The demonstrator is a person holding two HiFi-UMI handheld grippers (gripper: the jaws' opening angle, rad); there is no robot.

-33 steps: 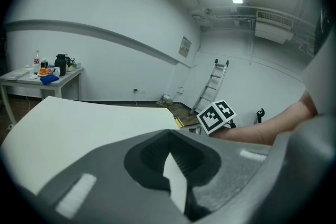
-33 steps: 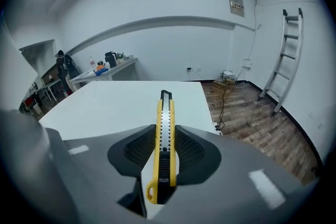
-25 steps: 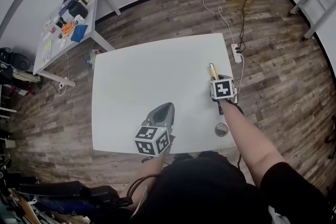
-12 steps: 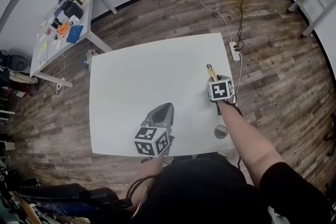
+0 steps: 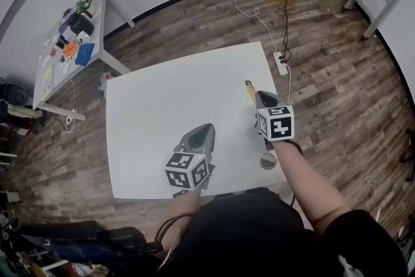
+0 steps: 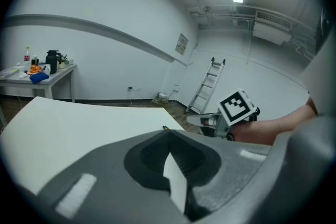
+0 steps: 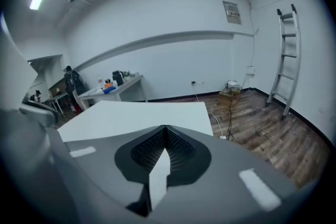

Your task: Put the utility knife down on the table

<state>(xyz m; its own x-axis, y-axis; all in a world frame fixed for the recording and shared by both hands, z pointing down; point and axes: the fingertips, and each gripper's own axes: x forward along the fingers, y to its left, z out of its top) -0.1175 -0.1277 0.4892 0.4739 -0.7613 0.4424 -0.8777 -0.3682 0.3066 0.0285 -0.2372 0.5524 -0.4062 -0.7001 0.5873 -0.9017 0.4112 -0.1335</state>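
- My right gripper (image 5: 262, 96) has its jaws pressed together, with nothing between them.
- The utility knife (image 5: 249, 90) lies on the white desk (image 5: 162, 107), just ahead of the right jaws' tips and slightly to their left. I cannot tell whether it touches them.
- My left gripper (image 5: 202, 130) is over the desk's near part, its jaws also closed and empty. The knife lies well apart, off to the right of these jaws.
- A small round object (image 5: 269, 159) sits behind the right jaws, by the desk's edge.
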